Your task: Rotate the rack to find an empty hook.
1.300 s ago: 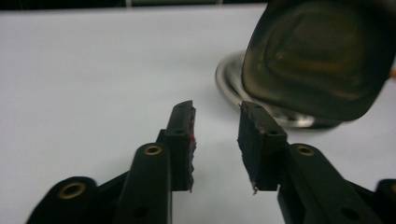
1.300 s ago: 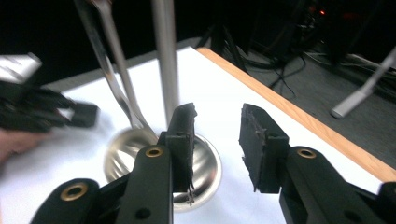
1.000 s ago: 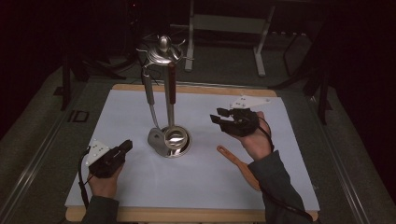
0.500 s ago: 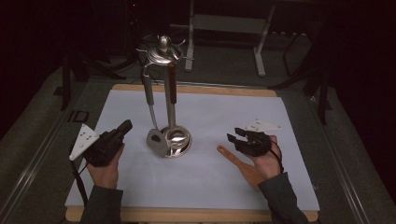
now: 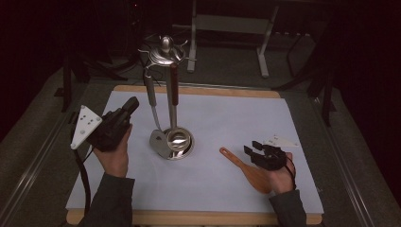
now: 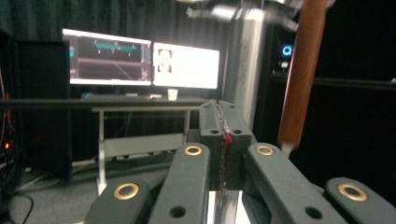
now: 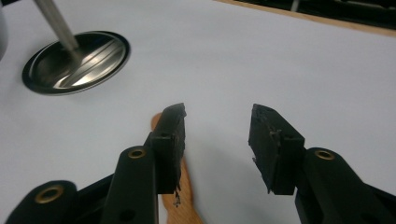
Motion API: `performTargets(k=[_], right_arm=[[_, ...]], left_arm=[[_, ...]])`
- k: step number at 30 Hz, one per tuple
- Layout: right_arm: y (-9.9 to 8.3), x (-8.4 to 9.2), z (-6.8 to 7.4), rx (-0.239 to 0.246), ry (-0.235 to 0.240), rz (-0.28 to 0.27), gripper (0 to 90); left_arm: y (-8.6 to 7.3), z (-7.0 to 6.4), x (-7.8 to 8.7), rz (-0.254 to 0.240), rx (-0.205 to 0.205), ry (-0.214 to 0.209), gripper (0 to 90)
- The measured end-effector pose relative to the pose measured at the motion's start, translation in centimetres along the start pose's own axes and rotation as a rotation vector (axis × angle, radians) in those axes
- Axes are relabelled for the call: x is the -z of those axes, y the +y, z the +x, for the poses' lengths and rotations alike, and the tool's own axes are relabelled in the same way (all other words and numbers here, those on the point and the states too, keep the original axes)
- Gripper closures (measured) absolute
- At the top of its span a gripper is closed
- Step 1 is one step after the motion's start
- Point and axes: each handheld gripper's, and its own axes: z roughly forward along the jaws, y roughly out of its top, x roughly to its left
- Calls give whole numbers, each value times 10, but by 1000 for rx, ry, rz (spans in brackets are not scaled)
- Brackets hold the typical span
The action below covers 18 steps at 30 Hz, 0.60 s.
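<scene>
While the left gripper (image 5: pixel 124 111) hangs raised with fingers together, the right gripper (image 5: pixel 253 150) sits low. Its fingers, just opening, stand apart over the wooden spatula (image 5: pixel 246 170) on the table (image 5: pixel 227 118).

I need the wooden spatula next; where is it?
In the high view, the wooden spatula lies on the white mat's right side, beside the right gripper.

We see the left gripper (image 5: pixel 130 105) raised with jaws shut, and the right gripper (image 5: pixel 253 149) held low, its jaws just opening, nothing between them.

Wooden spatula (image 5: pixel 248 171); stand (image 5: pixel 177 142) (glossy metal)
</scene>
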Motion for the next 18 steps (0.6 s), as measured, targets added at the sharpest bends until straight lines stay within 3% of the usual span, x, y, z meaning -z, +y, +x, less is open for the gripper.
performTargets(k=[9,18], right_arm=[[-16,1,-11,-57,-15,8,557],[-20,4,-15,-71,-21,8,555]], left_arm=[[31,-14,-20,-94,-21,-36,899],[47,-21,-29,-130,-40,-43,899]])
